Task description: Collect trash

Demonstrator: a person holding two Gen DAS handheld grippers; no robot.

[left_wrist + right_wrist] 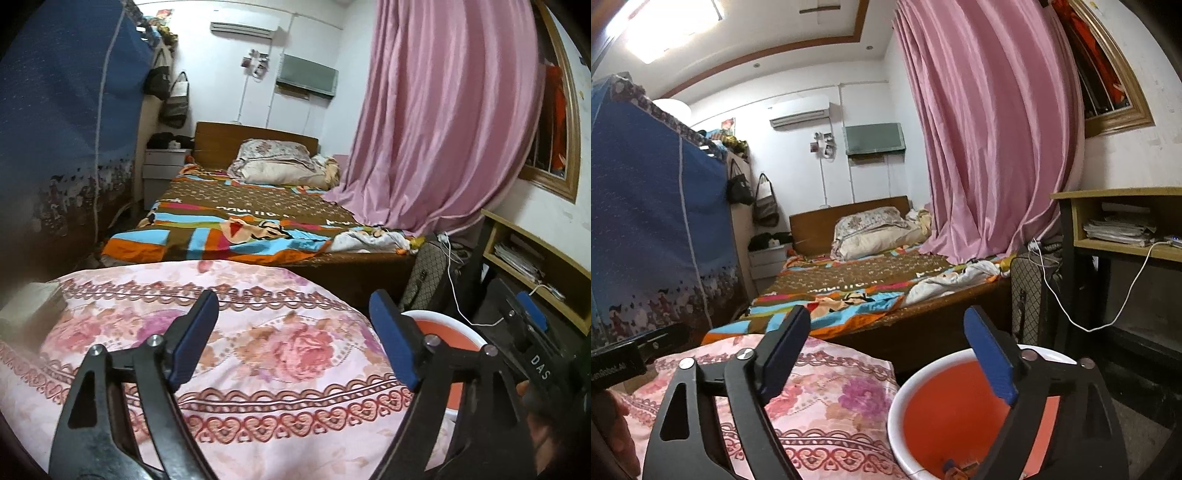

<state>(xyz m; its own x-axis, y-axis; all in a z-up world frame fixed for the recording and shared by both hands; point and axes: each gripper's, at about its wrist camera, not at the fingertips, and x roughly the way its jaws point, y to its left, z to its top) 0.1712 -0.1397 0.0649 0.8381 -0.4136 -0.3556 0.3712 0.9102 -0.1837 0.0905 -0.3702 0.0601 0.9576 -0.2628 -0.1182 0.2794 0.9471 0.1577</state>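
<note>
An orange bin with a white rim (960,417) stands on the floor beside a pink floral quilt (827,406); small scraps lie at its bottom (955,470). My right gripper (886,350) is open and empty, held above the bin's left rim and the quilt's edge. In the left wrist view my left gripper (295,339) is open and empty above the quilt (258,347), with the bin (450,332) partly hidden behind its right finger. The right gripper's body shows at the right edge (532,332). No loose trash shows on the quilt.
A bed with a colourful sheet (251,218) and pillows lies behind the quilt. A pink curtain (990,140) hangs at right. A blue fabric wardrobe (646,206) stands at left. A desk shelf with papers (1123,225) and a white cable are at right, a patterned suitcase (1027,299) beside it.
</note>
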